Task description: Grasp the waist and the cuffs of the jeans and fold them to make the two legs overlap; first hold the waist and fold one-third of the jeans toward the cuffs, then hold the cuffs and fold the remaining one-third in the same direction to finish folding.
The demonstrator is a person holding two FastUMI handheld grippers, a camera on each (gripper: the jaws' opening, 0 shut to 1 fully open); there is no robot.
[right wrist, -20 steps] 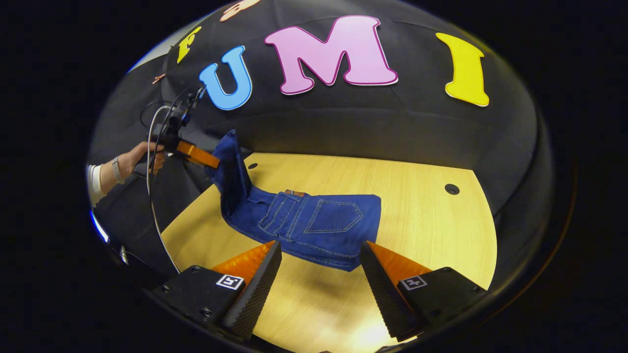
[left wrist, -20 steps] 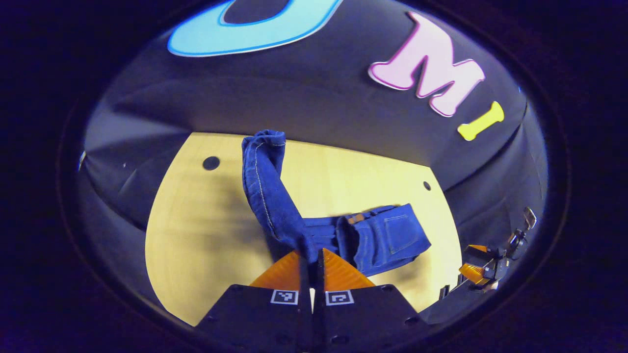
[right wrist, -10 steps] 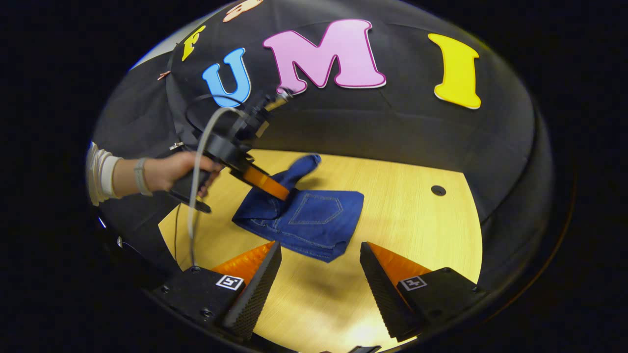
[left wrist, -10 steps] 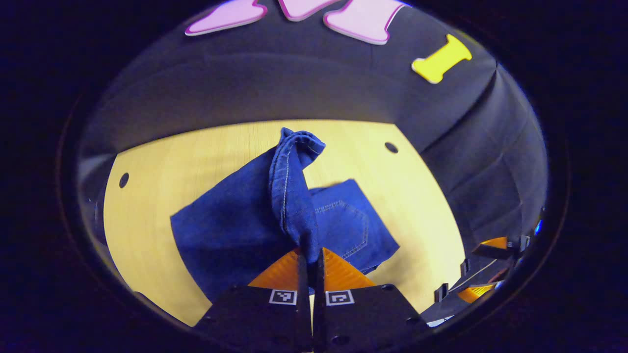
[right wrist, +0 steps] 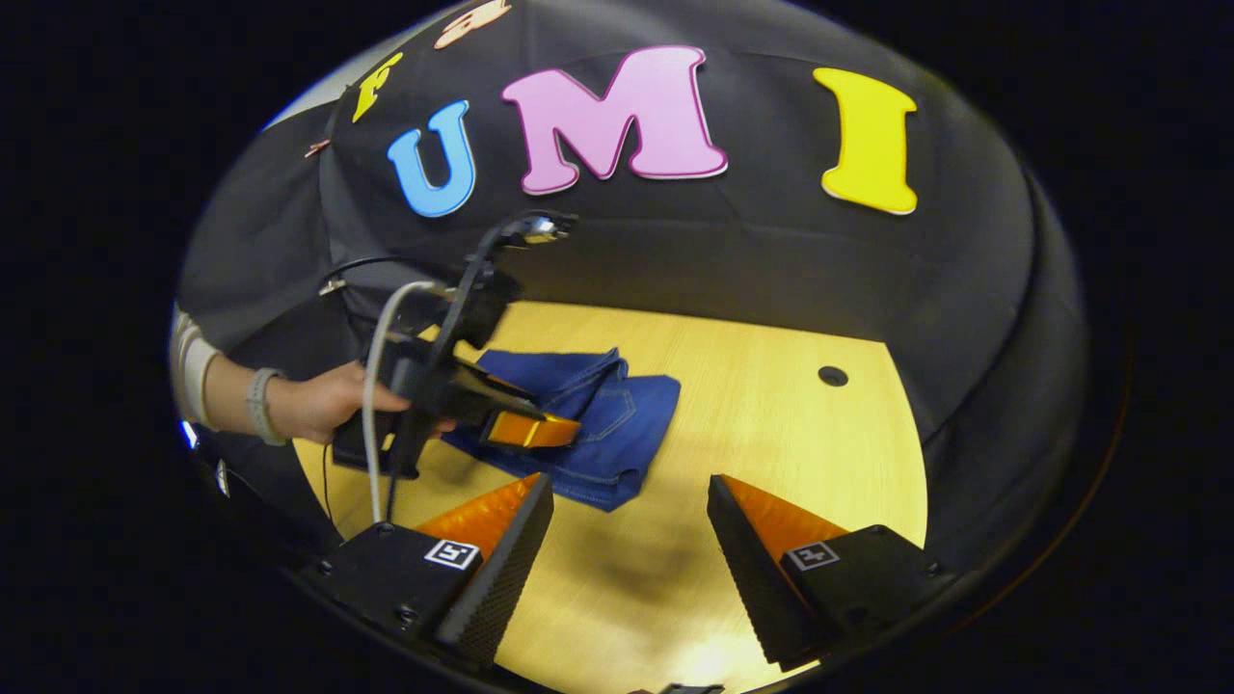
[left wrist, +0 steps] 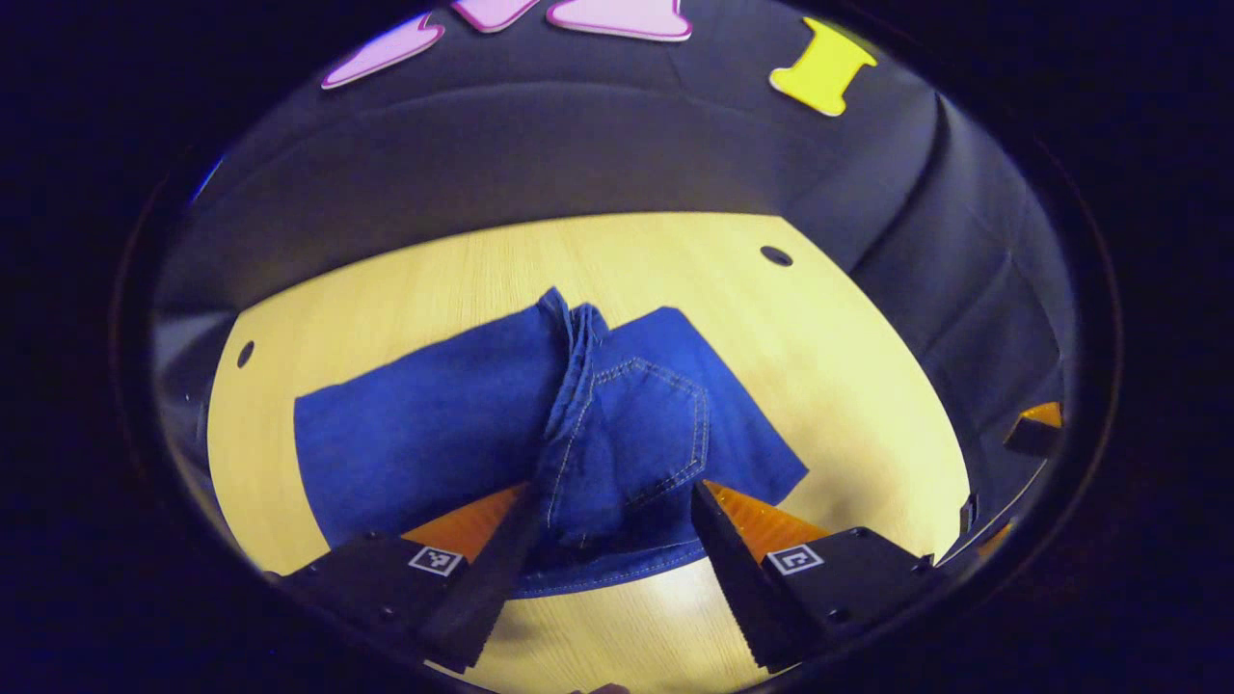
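The jeans (left wrist: 540, 434) lie folded on the table (left wrist: 848, 357), directly at 12 o'clock from the left gripper (left wrist: 603, 520), whose fingers stand spread with nothing between them, just over the near edge. Their long axis runs 9 to 3. The right gripper (right wrist: 627, 525), also spread and empty, waits farther off, the bundle at its 11 o'clock.

A pale wooden table (right wrist: 819, 453) with small round holes (right wrist: 833, 376) stands before black cloth walls (right wrist: 771, 260).

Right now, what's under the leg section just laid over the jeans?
Under the folded-over leg section lies the jeans' seat layer; its back pocket shows beside the leg. Below that is the wooden table. Any layers deeper in the stack are covered.
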